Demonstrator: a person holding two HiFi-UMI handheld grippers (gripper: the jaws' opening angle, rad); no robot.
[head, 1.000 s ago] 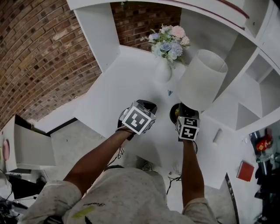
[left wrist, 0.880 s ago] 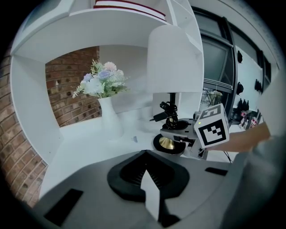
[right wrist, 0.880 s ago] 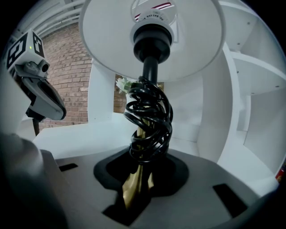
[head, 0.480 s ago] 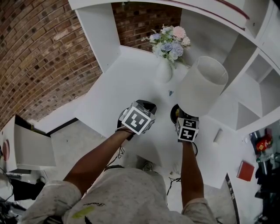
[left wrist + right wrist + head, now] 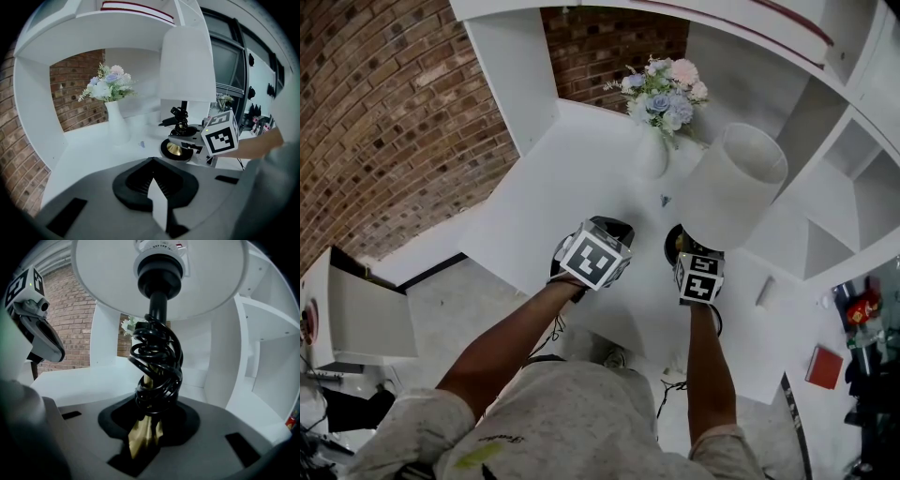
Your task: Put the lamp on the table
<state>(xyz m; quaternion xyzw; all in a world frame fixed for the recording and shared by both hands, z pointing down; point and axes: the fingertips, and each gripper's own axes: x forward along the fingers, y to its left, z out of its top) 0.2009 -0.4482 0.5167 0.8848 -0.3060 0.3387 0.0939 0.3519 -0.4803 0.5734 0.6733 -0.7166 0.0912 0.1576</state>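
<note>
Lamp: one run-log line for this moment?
lamp: upright | right gripper: shut on lamp, at its stem | left gripper: clear of lamp | vase: on table, beside lamp

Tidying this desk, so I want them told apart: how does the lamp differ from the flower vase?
The lamp is clamped at its gold stem by the right gripper; the vase stands free. The lamp has a black base and coiled black cord; the vase is all white. The lamp carries a plain shade, the vase pastel flowers. Both are upright, side by side.
</note>
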